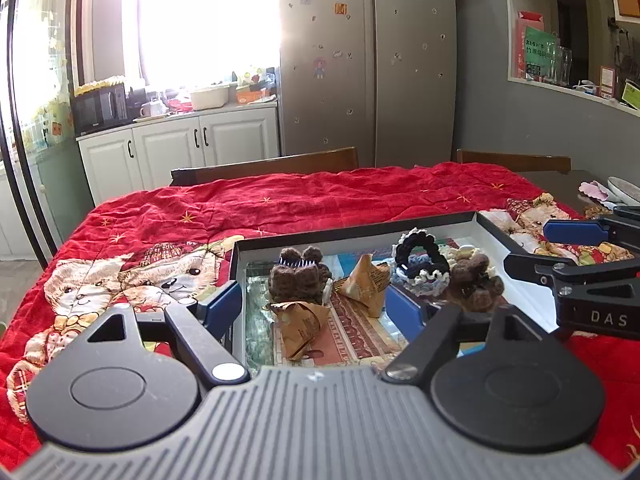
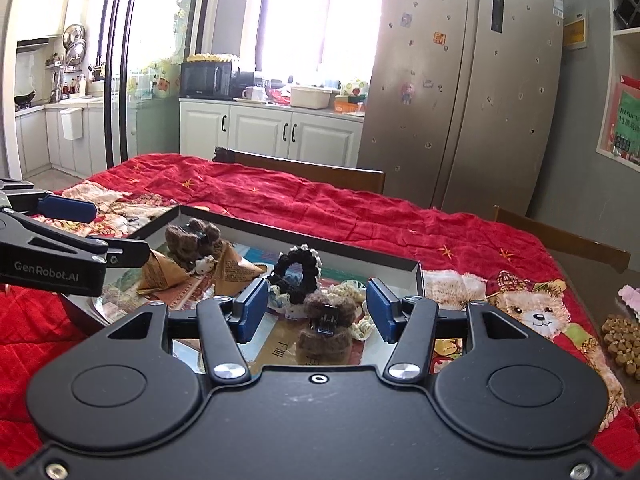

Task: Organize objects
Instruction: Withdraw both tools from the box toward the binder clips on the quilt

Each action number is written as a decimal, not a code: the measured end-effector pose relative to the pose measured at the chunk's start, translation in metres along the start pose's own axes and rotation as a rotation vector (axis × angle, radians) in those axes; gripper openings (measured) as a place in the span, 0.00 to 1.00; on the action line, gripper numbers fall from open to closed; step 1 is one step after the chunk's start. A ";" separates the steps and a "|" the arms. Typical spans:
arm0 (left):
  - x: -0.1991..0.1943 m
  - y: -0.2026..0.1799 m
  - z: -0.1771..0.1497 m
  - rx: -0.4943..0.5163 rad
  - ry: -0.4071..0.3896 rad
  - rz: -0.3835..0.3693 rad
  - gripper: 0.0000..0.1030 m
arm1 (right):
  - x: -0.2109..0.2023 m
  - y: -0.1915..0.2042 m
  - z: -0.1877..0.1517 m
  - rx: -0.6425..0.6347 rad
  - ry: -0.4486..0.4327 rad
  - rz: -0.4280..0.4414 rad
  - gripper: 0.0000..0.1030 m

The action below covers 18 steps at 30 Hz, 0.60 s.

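Both grippers hover over the shallow black-rimmed tray [image 1: 352,232] that sits on the red bear-print quilt [image 1: 280,200], toward the table's right end. Nothing is gripped. Left gripper [image 1: 316,308]: jaws spread wide, empty, lined up over the tray's near-left part. Right gripper [image 2: 316,310]: jaws also apart, empty, straddling a brown fuzzy hair claw [image 2: 326,328] at the tray's near-right corner.

Step in hand, as I read it: picking the next item to sort. Right gripper looks closest to a grasp. It's centred on that brown claw but I can't tell if the pads are down at its level yet.

Tray contents:
- brown fuzzy claw clip with pale teeth [image 1: 298,280], left-centre
- two folded brown paper packets [image 1: 304,320], one just in front of that clip, one to its right
- black-and-white crochet scrunchie [image 1: 420,256], toward the far-right edge, resting on a light-blue knit piece
- cream crochet bits behind the right-hand brown claw
- printed paper lining the tray floor

Next move, my guess: lower the right gripper until the pads bracket the claw's body, then close. It's soft and fuzzy, so it'll compress; grip the hard clip core or it may slip. Watch for snagging the cream crochet touching it.

Off the tray: dry pet kibble [image 2: 624,340] loose at the table's right edge.
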State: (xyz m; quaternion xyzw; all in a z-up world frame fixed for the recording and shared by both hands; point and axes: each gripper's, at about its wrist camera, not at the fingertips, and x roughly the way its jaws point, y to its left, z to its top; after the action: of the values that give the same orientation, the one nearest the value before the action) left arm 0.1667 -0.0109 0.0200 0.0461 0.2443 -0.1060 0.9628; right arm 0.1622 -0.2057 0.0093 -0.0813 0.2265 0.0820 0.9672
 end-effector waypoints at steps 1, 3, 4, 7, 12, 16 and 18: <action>-0.002 -0.001 0.000 0.001 -0.002 0.000 0.84 | -0.003 0.000 0.001 -0.001 -0.004 0.001 0.51; -0.007 -0.001 0.000 0.002 -0.005 0.002 0.85 | -0.009 0.001 0.002 -0.004 -0.011 0.003 0.52; -0.009 -0.001 0.001 0.003 -0.007 0.002 0.85 | -0.012 0.001 0.002 -0.005 -0.015 0.005 0.52; -0.016 -0.002 0.001 0.007 -0.011 0.003 0.85 | -0.020 0.002 0.003 -0.009 -0.025 0.007 0.52; -0.024 -0.004 0.000 0.013 -0.018 -0.005 0.85 | -0.033 0.001 0.002 -0.018 -0.037 0.009 0.53; -0.031 -0.010 -0.003 0.022 -0.020 -0.018 0.85 | -0.044 0.002 0.000 -0.032 -0.043 0.008 0.53; -0.034 -0.013 -0.004 0.028 -0.021 -0.027 0.85 | -0.050 0.002 -0.001 -0.039 -0.046 0.008 0.53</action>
State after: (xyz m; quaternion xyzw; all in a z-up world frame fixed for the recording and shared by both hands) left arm 0.1327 -0.0169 0.0320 0.0550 0.2332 -0.1226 0.9631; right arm 0.1169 -0.2105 0.0306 -0.0973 0.2029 0.0919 0.9700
